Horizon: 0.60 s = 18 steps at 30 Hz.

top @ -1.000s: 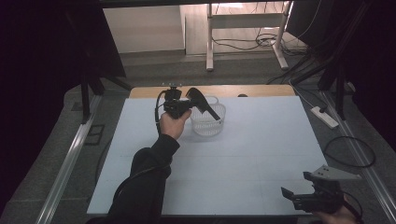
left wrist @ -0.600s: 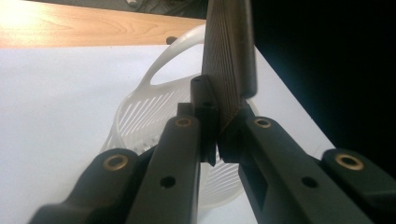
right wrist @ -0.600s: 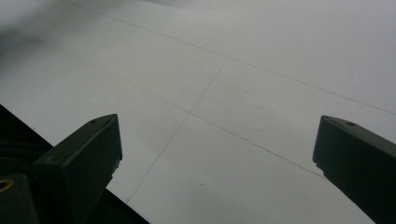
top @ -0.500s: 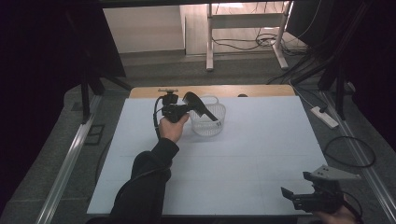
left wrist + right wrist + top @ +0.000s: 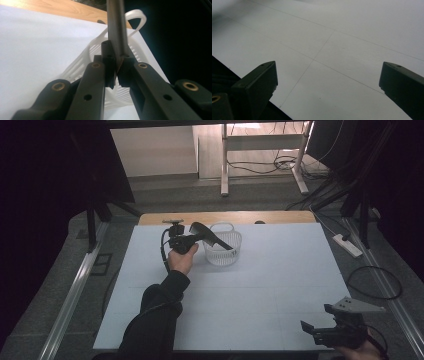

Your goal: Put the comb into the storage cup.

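The left tool [image 5: 192,239] pinches a flat dark comb-like object [image 5: 212,236] between its jaws, holding it slanted over a white slatted basket [image 5: 223,254] near the far edge of the white tabletop [image 5: 260,305]. The right tool [image 5: 327,332] rests at the near right corner, jaws spread wide apart. No brand, label or writing is readable anywhere.

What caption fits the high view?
Left gripper holds a black comb over a white basket; right gripper waits open.
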Tool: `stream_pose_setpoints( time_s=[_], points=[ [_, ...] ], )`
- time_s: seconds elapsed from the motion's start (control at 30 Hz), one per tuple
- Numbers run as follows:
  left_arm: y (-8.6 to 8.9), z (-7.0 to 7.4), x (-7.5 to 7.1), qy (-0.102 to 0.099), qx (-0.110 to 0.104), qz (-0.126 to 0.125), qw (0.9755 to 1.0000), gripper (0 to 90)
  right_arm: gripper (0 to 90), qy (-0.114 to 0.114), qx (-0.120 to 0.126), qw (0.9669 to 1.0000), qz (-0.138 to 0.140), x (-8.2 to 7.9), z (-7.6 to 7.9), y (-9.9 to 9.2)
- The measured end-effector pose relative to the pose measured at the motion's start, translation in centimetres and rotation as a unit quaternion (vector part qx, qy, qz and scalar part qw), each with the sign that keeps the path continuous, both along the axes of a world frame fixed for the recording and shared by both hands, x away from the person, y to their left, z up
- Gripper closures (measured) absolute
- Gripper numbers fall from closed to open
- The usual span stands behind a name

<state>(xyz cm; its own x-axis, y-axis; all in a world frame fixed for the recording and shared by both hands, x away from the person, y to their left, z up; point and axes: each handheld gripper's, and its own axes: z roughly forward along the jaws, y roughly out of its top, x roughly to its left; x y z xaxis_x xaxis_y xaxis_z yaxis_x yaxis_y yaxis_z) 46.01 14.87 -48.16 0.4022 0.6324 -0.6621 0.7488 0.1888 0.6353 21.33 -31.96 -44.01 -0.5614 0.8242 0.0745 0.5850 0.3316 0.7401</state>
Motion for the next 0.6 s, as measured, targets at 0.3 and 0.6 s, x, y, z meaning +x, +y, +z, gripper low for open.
stream_pose_setpoints(
  time_s=[0.3,0.6],
  points=[
    [0.31,-0.07,-0.1,0.0,-0.006,0.011,0.9999,74.1,2.7,0.0,-0.001,1.0,-0.001,0.02,-0.01,0.03],
    [0.98,-0.22,-0.25,-0.004,0.0,0.023,0.9997,65.9,2.9,0.001,-0.001,1.0,-0.001,0.03,-0.02,0.03]
  ],
)
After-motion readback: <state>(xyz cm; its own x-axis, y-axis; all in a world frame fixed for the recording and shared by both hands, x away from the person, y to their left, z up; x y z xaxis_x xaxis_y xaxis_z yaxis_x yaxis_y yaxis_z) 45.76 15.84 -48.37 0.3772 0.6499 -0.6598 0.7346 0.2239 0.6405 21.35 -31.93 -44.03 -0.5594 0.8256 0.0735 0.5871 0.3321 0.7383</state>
